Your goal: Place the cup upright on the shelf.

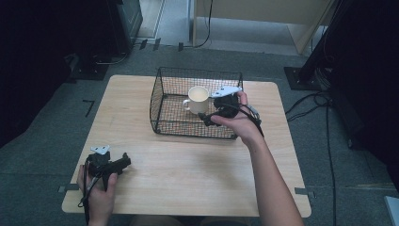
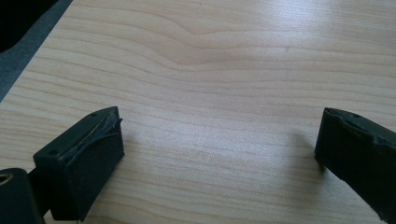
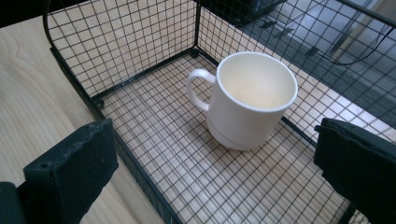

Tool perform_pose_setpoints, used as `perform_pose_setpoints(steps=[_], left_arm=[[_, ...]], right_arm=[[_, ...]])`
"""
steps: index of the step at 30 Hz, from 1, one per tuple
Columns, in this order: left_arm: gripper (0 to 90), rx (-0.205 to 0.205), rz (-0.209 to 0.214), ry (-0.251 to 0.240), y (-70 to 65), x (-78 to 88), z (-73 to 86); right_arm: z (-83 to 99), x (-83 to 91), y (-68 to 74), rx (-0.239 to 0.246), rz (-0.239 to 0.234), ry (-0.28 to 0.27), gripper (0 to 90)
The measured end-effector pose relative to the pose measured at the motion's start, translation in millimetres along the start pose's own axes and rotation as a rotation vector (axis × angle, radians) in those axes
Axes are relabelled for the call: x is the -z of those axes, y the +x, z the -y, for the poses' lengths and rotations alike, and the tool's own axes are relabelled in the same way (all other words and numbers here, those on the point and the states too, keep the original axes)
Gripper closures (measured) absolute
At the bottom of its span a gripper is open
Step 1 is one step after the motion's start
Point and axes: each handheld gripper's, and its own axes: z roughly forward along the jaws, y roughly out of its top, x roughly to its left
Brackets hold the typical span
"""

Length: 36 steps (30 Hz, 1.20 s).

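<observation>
— Starting from the right gripper: how do its jaws stand?

— Spread wide, with nothing between them. In the right gripper view they rise at the two bottom corners, and the white mug sits beyond them, in the gap but clear of both. The person's right hand holds it at the near right side of the wire basket, jaws pointing in toward the mug.

— And the mug itself?

— Upright on the basket's mesh floor, empty as far as the inside shows, with its handle turned toward the basket's left wall in the high view. It stands toward the far right part of the basket, apart from the walls.

— What about the left gripper?

— Also wide open. In the left gripper view its two black jaws are well apart over bare wood grain, gripping nothing. The left hand holds it near the table's near left corner, well apart from the basket.

— Where is the basket on the table?

— Toward the far edge, about the middle. Dark grey floor and cables surround the table.
</observation>
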Motion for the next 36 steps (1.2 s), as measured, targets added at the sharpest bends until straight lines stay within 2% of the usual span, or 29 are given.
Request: perform_pose_setpoints(steps=[5, 16, 24, 36], left_arm=[[1.2, 0.000, 0.000, 0.000, 0.0, 0.0, 0.0], [1.2, 0.002, 0.000, -0.002, -0.2, -0.1, 0.0], [1.2, -0.002, 0.000, 0.000, 0.1, 0.0, 0.0], [1.2, 0.000, 0.000, 0.000, 0.0, 0.0, 0.0]], right_arm=[[11.1, 13.3, 1.8, -0.008, 0.008, -0.015, 0.0], [43.7, 37.3, 2.8, -0.019, 0.037, -0.007, 0.0], [72.0, 55.0, 1.9, -0.054, 0.055, -0.018, 0.0], [112.3, 76.4, -2.1, -0.112, 0.096, 0.002, 0.0]])
